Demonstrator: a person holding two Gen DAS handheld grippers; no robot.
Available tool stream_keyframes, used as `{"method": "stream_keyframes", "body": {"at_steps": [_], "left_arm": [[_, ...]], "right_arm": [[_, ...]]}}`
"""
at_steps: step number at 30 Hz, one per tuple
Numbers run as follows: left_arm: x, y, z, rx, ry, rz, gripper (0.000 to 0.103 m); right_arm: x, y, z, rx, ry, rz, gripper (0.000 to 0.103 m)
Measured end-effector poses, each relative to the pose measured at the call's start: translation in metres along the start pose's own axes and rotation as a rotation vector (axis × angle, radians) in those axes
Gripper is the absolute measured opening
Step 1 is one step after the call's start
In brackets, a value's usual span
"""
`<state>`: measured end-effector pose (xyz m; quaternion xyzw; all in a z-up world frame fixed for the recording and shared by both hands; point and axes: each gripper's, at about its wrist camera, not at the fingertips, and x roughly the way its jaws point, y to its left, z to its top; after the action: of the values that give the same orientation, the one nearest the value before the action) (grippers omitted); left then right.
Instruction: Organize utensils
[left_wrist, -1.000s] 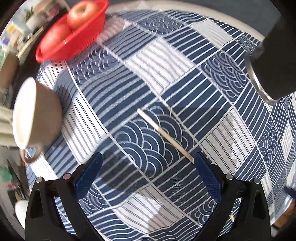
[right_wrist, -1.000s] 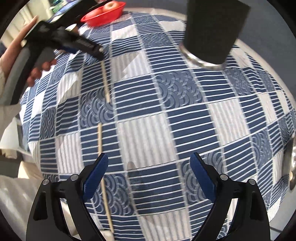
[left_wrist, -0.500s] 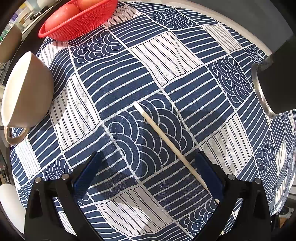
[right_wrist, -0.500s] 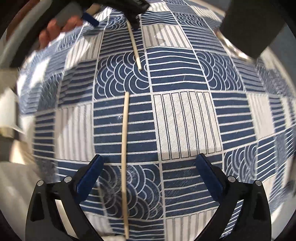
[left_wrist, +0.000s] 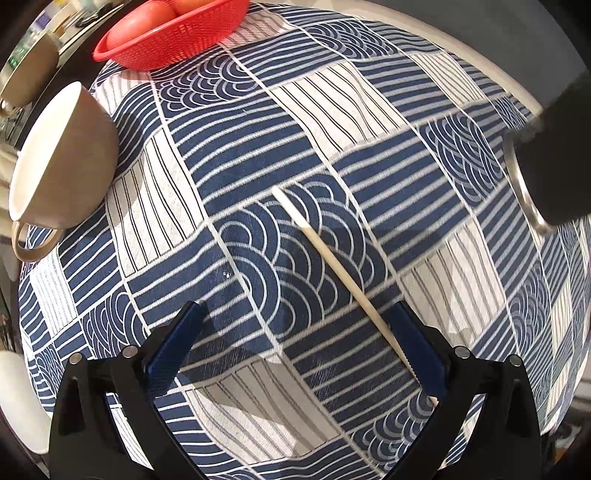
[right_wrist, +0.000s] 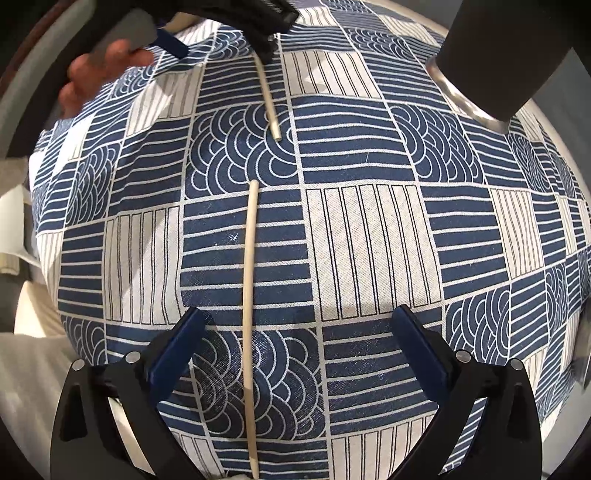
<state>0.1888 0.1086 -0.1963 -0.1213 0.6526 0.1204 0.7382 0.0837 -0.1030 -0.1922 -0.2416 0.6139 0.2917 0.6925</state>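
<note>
Holding our right fingers (right_wrist: 295, 343) wide, we saw the long chopstick (right_wrist: 248, 295) lying lengthwise between them, nearer the left one.

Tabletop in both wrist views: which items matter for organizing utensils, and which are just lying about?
For the job:
near chopstick
far chopstick
black holder

Lying about:
red fruit basket
beige cup
patterned tablecloth

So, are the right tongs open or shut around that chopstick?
Open. The right tongs stand wide, their blue pads clear of the chopstick lying flat on the tablecloth between them.
</note>
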Motion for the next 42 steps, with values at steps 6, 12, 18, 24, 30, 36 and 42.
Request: {"method": "stream_keyframes", "body": {"at_steps": [6, 12, 18, 24, 30, 36, 42], "left_arm": [[-0.005, 0.005, -0.028, 0.073, 0.034, -0.008, 0.080], [-0.013, 0.065, -0.046, -0.109, 0.114, -0.170, 0.004], [-0.023, 0.087, -0.077, -0.119, 0.124, -0.167, 0.004], [-0.057, 0.088, -0.083, -0.087, 0.084, -0.095, 0.004], [-0.107, 0.080, -0.049, -0.083, 0.015, -0.057, 0.004], [-0.143, 0.055, -0.018, -0.089, -0.054, -0.030, 0.004], [-0.180, 0.026, -0.010, -0.090, -0.132, -0.011, 0.004]], "right_arm": [[-0.010, -0.024, -0.002, 0.042, 0.003, -0.014, 0.070], [-0.026, -0.097, -0.011, 0.266, -0.019, 0.064, 0.004], [-0.039, -0.163, -0.026, 0.462, -0.062, 0.105, 0.004], [-0.079, -0.209, -0.022, 0.585, -0.175, 0.142, 0.005], [-0.112, -0.246, 0.007, 0.560, -0.293, 0.122, 0.005], [-0.144, -0.260, 0.041, 0.485, -0.412, 0.121, 0.005], [-0.178, -0.274, 0.062, 0.410, -0.511, 0.153, 0.005]]}}
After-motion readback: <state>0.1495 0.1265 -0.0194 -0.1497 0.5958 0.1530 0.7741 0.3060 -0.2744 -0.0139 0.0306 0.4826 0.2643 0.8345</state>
